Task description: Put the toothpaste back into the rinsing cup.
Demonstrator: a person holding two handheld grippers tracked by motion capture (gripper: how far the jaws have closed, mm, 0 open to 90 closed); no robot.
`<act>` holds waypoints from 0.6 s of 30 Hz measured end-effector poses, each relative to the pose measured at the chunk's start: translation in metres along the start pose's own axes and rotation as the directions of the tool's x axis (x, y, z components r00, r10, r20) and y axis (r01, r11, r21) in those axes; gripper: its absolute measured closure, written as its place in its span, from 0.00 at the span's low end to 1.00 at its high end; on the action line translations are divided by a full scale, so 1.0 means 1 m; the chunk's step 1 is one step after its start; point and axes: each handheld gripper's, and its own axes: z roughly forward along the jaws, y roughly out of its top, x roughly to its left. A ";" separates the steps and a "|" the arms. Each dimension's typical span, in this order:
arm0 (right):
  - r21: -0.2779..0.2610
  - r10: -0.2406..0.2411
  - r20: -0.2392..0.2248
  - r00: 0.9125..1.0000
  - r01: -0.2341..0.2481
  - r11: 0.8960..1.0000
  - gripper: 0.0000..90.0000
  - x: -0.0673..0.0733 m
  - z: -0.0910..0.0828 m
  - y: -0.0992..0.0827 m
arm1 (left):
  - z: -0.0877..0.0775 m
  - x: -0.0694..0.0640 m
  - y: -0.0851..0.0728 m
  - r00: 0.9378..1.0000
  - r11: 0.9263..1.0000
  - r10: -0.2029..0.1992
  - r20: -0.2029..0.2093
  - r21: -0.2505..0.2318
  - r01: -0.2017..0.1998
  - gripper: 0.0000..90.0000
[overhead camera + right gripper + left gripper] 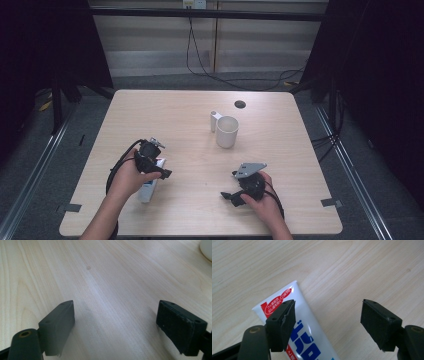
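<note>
- Nearest to me is the person's right hand, holding the right gripper (231,197) low over the table (280,150), on the near side and well to the right of the toothpaste tube. Its jaws are spread wide with nothing but bare wood between them.
- Next along, the left gripper (161,170) hangs right above the toothpaste tube (299,325), which lies flat on the table near the front left edge, crimped end pointing away from the person.
- Left jaws are spread too, not pinching anything. In the left gripper view one pad sits over the tube's edge and the other is well off to the side over plain wood, so the tube isn't centred between them.
- My guess at the risk: if those jaws close from here, only the one pad meets the tube and it just gets shoved sideways, or pinched by the edge and flops out on the lift.
- Squeezing hard on a soft tube could also squash it or make it twist round in the pads.
- Farther back, well beyond the tube toward the middle of the table, stands a white mug (227,131) with a small white thing just behind it. A tube dangling loosely from a bad grip could clip the mug's rim and tip it.
</note>
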 end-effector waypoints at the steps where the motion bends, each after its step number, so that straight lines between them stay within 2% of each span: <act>1: 0.000 0.000 0.000 1.000 0.000 1.000 0.16 0.000 0.000 0.000 | 0.000 0.000 0.000 1.000 1.000 0.000 0.000 0.000 0.000 0.32; 5: -0.001 -0.002 0.000 1.000 0.002 1.000 0.16 0.000 0.000 0.000 | -0.003 0.005 -0.006 1.000 1.000 -0.002 -0.016 0.012 0.002 0.31; 7: 0.000 -0.002 0.001 1.000 0.002 1.000 0.16 0.000 0.000 0.000 | -0.004 0.007 -0.009 1.000 1.000 -0.022 -0.020 0.007 0.023 0.31; 9: -0.001 -0.002 0.001 1.000 0.002 1.000 0.16 0.000 0.000 0.000 | -0.005 0.010 -0.010 1.000 1.000 -0.010 -0.024 0.021 0.010 0.31; 10: 0.000 -0.002 0.001 1.000 0.002 1.000 0.16 0.000 0.000 0.000 | -0.007 0.012 -0.013 0.999 0.999 -0.030 -0.021 0.020 0.031 0.31; 13: 0.000 -0.002 0.001 1.000 0.002 1.000 0.16 0.000 0.000 0.000 | -0.007 0.013 -0.017 0.999 0.999 -0.034 -0.029 0.027 0.035 0.31; 15: 0.000 -0.002 0.001 1.000 0.002 1.000 0.16 0.000 0.000 0.000 | -0.007 0.014 -0.022 0.998 0.998 -0.063 -0.022 0.022 0.063 0.31; 18: 0.000 -0.002 0.001 1.000 0.002 1.000 0.16 0.000 0.000 0.000 | -0.007 0.016 -0.026 0.998 0.997 -0.060 -0.023 0.042 0.061 0.31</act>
